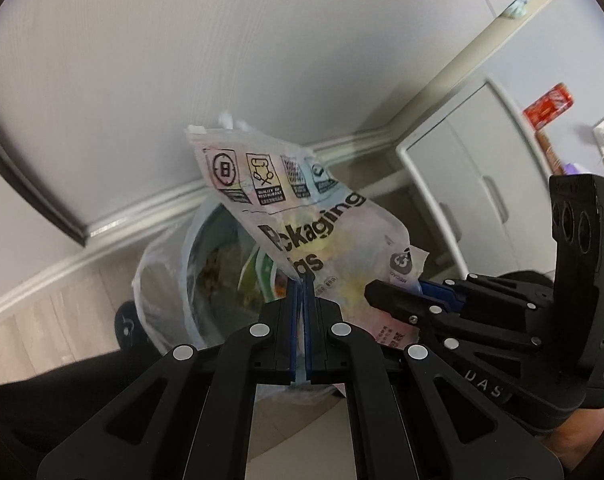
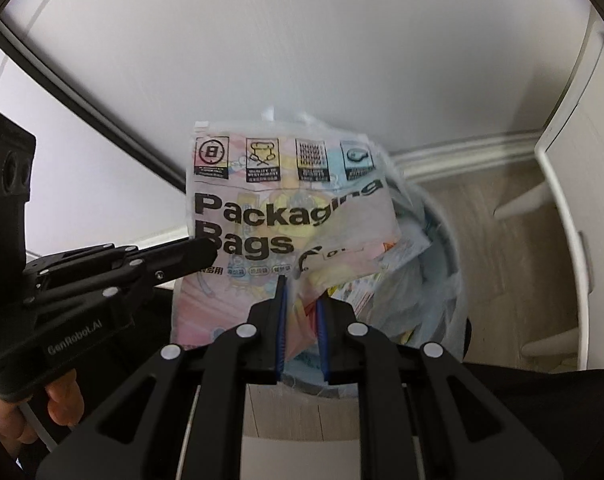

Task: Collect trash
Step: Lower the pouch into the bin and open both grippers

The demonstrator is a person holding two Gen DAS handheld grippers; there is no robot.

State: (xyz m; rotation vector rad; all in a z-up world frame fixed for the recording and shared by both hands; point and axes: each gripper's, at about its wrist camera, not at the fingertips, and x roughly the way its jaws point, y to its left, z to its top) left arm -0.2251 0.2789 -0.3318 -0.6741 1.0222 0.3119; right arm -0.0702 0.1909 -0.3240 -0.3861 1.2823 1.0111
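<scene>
The left gripper pinches the packaging bag tight; the right gripper grips its lower edge, fingers slightly apart. The bag hangs over the lined trash bin. Only the left view shows a red box atop the white cabinet beside the bin.

You've got the packaging bag up in the air, a flat translucent pouch printed "Packaging Bags" in bold black, with four square icons across its top edge and pastel colours beneath. It's tilted, its right side creased and folded. Directly below it sits the trash bin, lined with a pale plastic bag and already holding crumpled wrappers.
</scene>
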